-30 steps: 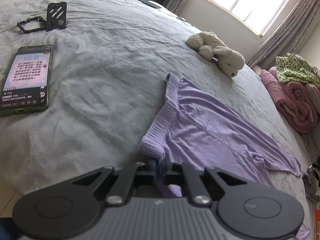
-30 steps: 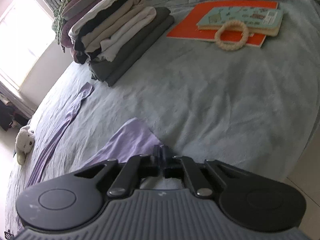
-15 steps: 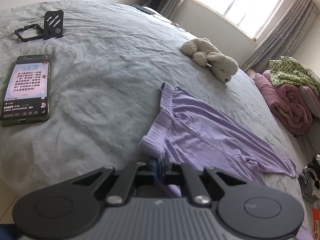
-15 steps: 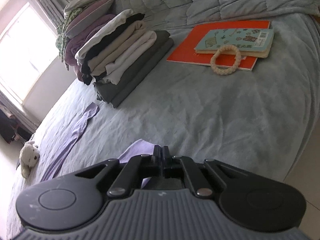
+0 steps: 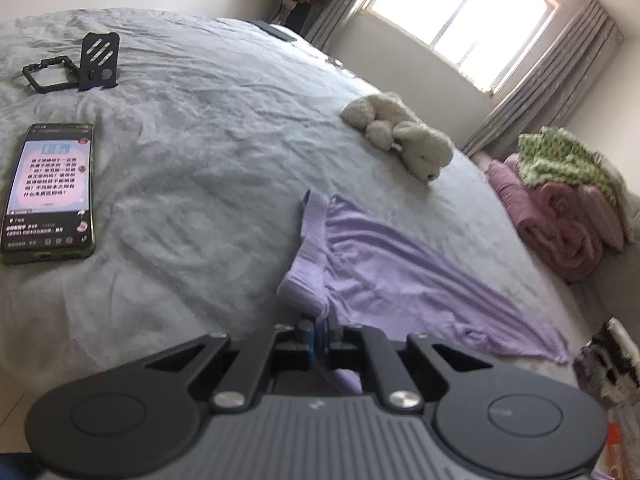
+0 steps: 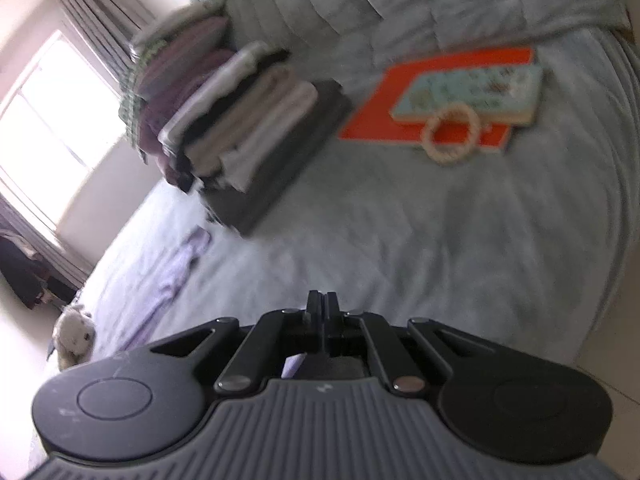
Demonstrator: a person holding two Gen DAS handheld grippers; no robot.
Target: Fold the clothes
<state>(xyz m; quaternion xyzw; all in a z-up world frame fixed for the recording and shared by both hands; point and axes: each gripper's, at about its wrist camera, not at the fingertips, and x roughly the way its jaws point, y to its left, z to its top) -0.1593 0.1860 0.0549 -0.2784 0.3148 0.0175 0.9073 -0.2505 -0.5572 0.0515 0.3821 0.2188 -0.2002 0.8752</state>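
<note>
Left gripper: pressed together on a corner of the lilac garment, right at the ribbed band; cloth visible between the pads and hanging below them. Lilac garment: spread away from the pinch across the grey bedspread, band at the near end, the rest trailing off to the right toward the bed's edge.

Right gripper: closed tight, fingers meeting; a sliver of lilac cloth seen beneath the linkage, but whether gripped cannot be told from this view. Far end of the same garment lying flat to the left of this gripper, near the foot of the folded stack.

Beyond the left gripper: smartphone, screen lit, lying flat at far left; black phone stand with a black frame beside it, further back; white plush toy just past the garment; pink rolled blanket with a green patterned cloth on top at right; window with curtains.

Beyond the right gripper: stack of folded clothes, blurred; orange book with a pale picture book on top; cream ring resting on both books' near edge.
</note>
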